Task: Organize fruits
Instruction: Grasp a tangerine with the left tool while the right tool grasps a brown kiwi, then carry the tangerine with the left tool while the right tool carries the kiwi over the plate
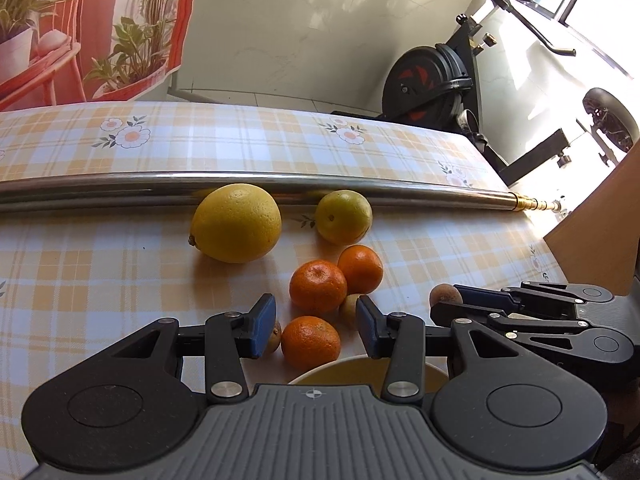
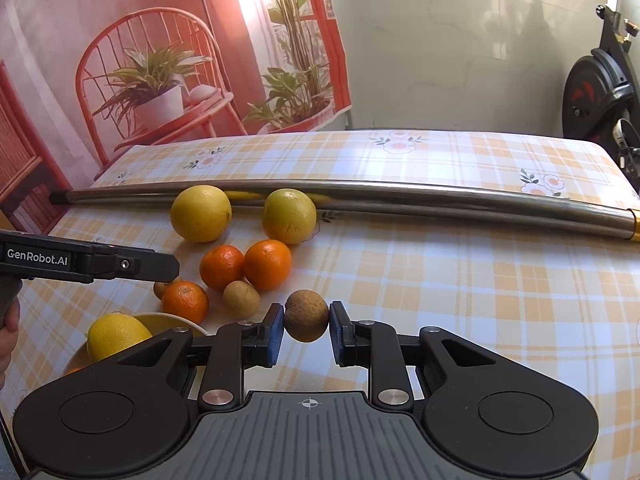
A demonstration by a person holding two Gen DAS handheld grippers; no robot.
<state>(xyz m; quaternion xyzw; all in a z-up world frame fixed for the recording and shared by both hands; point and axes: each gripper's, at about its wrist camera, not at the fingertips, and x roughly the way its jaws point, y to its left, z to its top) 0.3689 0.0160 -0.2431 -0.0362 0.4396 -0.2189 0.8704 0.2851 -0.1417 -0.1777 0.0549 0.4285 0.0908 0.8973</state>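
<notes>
My left gripper (image 1: 316, 326) hangs open over a mandarin (image 1: 310, 342), its blue pads either side and not touching it. Two more mandarins (image 1: 318, 286) (image 1: 360, 268) lie just beyond, with small brown fruits (image 1: 349, 308) (image 1: 275, 336) among them. A large lemon (image 1: 236, 222) and a greenish citrus (image 1: 344, 216) rest against a steel pole (image 1: 280, 184). My right gripper (image 2: 306, 320) is shut on a small brown fruit (image 2: 306, 316), held just above the tablecloth. A cream bowl (image 2: 172, 320) at the near left holds a lemon (image 2: 116, 334).
The pole (image 2: 400, 196) crosses the checked tablecloth (image 2: 460, 280) behind the fruit. A cardboard box (image 1: 600, 248) stands at the table's right edge. An exercise bike (image 1: 432, 80) is beyond the far edge. A hand (image 2: 8, 332) holds the left gripper (image 2: 172, 268).
</notes>
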